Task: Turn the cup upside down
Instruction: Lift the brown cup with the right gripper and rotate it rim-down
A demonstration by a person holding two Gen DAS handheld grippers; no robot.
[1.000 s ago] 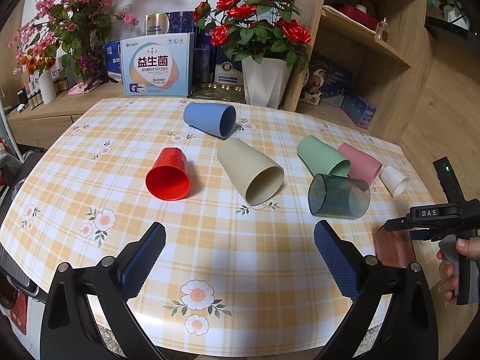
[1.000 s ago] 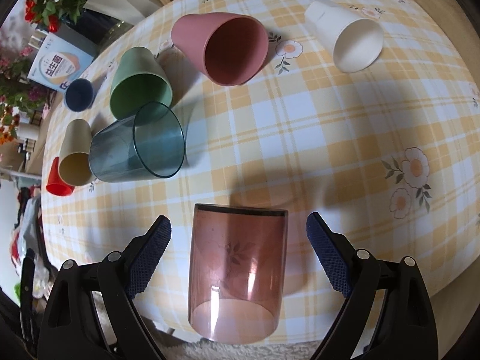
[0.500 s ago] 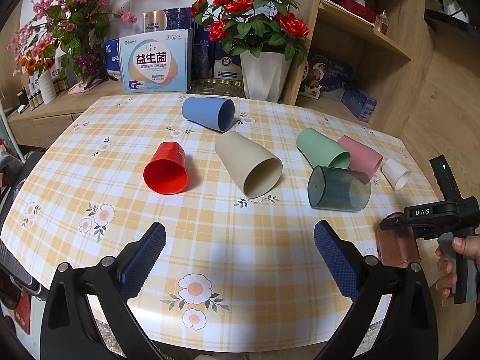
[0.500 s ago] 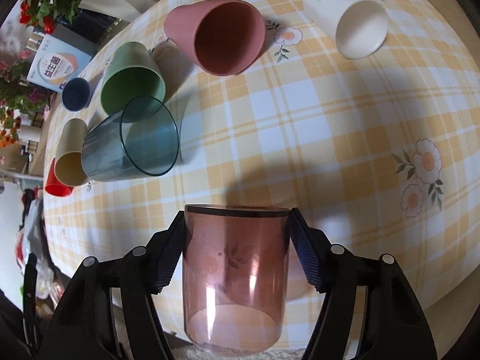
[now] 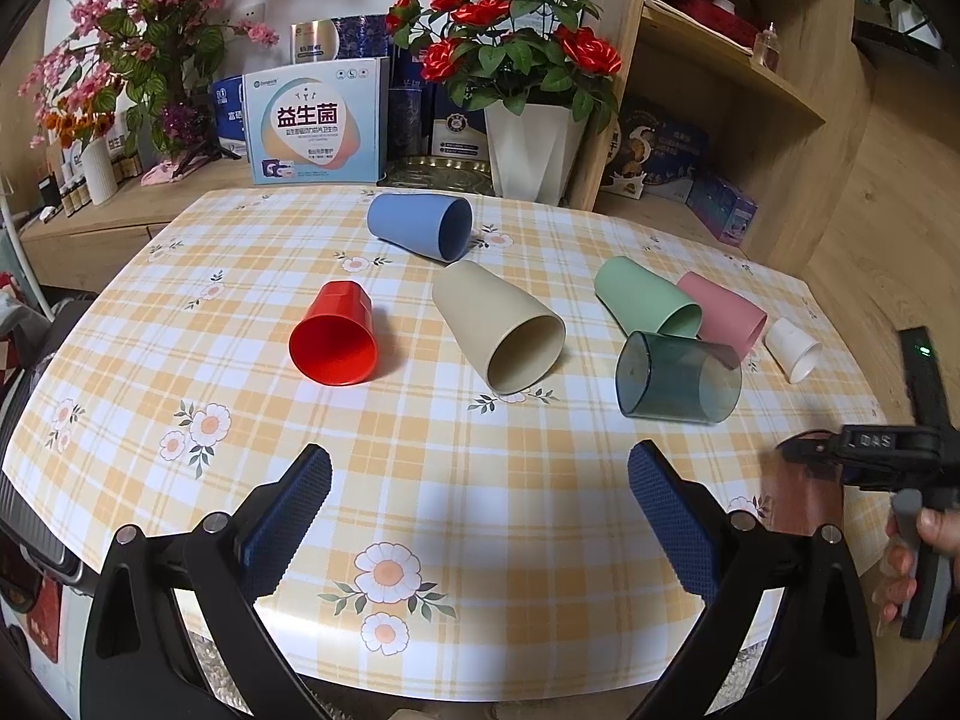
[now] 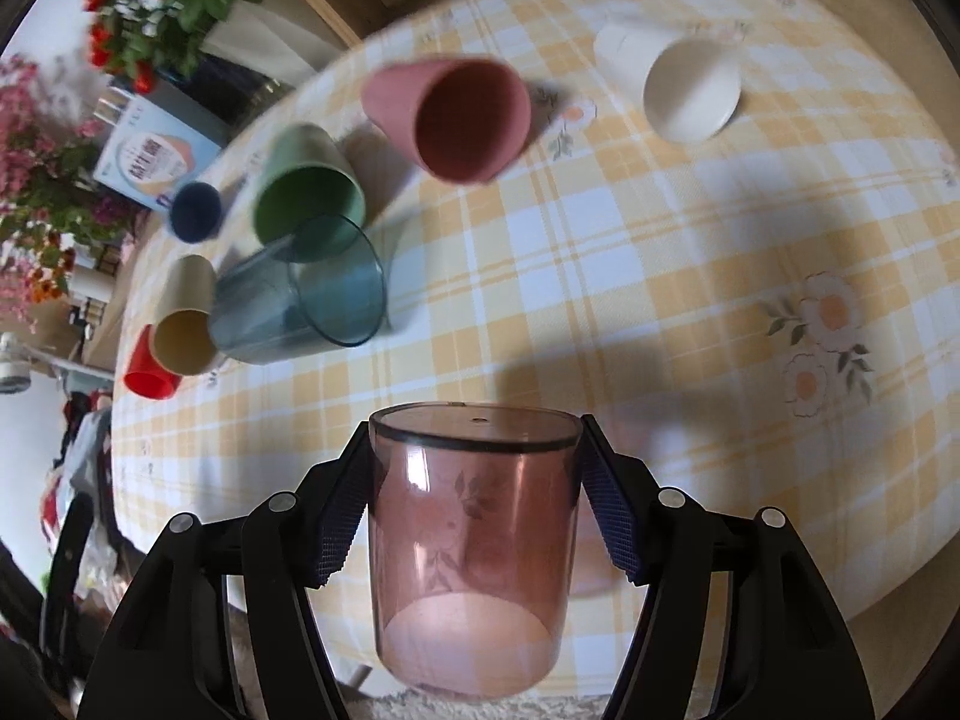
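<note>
Held cup: the transparent pink cup point(image 6: 474, 546) is sitting between the blue pads of the right gripper point(image 6: 474, 510), at the near edge of the table point(image 6: 660, 276), well apart from the other cups.
Right gripper: its jaws are pressing against the cup's two sides, so it is gripping the cup and nothing else.
Cup axis: the long axis is running straight along the gripper's fingers; the closed base with its dark rim is pointing away from the camera, the open mouth toward it.
Turning relation: the pads are squeezing across the cup's width, so a roll or pitch of the right wrist is probably what will bring the mouth down onto the table.
Height: the right wrist view is blurred, and I cannot tell whether the cup is touching the cloth.
Left gripper: the left gripper point(image 5: 480, 516) is hanging wide open over the near part of the table, holding nothing.
Nearer hand: the right one is on the cup; from the left wrist view the cup is only a pinkish blur far toward the right edge.
Neighbours: the teal transparent cup point(image 6: 300, 294) is lying on its side nearest the pink cup, toward the table's middle, with the green cup point(image 6: 306, 192) just behind it.
</note>
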